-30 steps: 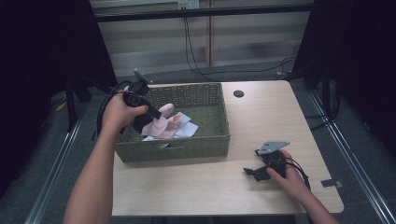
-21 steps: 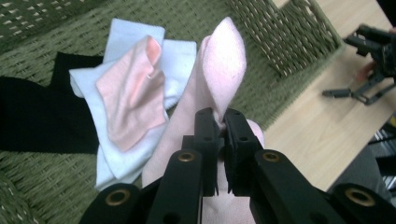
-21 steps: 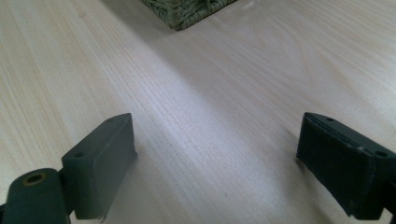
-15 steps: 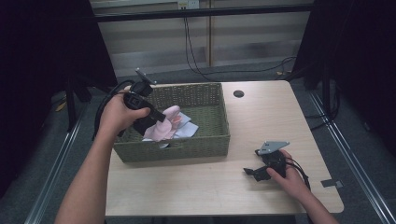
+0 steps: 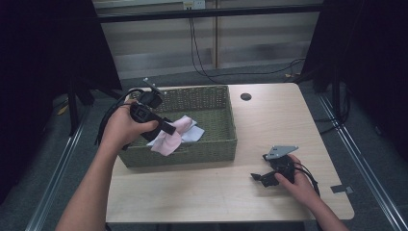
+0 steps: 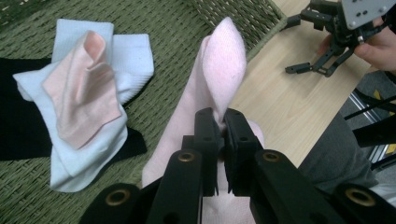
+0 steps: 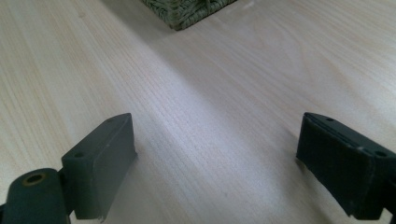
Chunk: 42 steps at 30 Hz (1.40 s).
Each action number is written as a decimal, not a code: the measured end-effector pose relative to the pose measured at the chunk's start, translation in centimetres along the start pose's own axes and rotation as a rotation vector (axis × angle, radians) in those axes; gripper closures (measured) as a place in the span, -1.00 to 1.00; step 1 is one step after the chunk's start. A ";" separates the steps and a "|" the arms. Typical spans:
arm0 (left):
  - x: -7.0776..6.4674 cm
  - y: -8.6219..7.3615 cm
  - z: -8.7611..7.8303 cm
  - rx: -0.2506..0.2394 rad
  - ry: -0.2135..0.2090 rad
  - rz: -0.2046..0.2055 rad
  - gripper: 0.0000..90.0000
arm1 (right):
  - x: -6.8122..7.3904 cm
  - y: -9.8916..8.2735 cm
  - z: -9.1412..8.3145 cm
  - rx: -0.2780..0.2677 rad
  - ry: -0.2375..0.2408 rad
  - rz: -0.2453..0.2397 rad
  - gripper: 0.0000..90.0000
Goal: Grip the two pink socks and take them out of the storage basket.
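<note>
Fingers [image 6: 205, 128] of the left gripper [image 6: 218, 122] are seen pressed together on a fold of a pale pink sock [image 6: 219, 70], which is held pinched between them. In the high view the left gripper [image 5: 166, 127] is held over the near left part of a green woven basket [image 5: 211, 147], and the pink sock [image 5: 169, 139] is seen draped across the basket's near wall, its lower end hanging just outside. Inside the basket, a second pink sock [image 6: 81, 93] is laid on top of a white sock [image 6: 126, 51], and a black garment [image 6: 18, 116] is seen beneath them on the woven floor. The basket is placed on the left half of a light wooden surface [image 5: 269, 115].

Fingers [image 7: 100, 158] of the right gripper [image 7: 219, 168] are spread wide apart, with nothing held between them; bare wood grain is seen in the gap. In the high view the right gripper [image 5: 269, 175] is rested low on the surface near the right front corner, well apart from the basket, with a grey plate [image 5: 281, 151] on top of it. A corner of the basket [image 7: 187, 11] is seen at the top of the right gripper view. A small dark round hole [image 5: 246, 96] is set in the surface beyond the basket.
</note>
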<state>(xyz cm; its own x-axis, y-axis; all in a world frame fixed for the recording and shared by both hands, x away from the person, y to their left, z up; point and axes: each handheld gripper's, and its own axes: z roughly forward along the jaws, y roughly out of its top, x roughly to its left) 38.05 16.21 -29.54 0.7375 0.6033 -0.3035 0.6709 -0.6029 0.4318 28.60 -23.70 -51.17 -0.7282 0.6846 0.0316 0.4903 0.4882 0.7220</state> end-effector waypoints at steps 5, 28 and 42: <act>-0.6 -0.5 0.4 -0.003 -0.011 0.024 0.89 | 0.0 0.0 0.0 0.000 0.000 0.000 -0.76; -3.2 -3.1 5.4 0.041 -0.070 0.117 0.83 | 0.0 0.0 0.0 0.004 0.001 0.001 -0.76; -3.2 -4.2 8.4 0.066 -0.078 0.116 0.82 | 0.0 0.0 0.0 0.004 0.001 0.001 -0.76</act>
<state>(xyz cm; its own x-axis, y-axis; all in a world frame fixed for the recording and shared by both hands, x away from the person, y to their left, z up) 33.54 12.42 -37.51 0.8126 0.4869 -0.3205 0.5824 -0.7009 0.4117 28.57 -23.71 -51.16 -0.7285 0.6843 0.0331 0.4928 0.4898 0.7192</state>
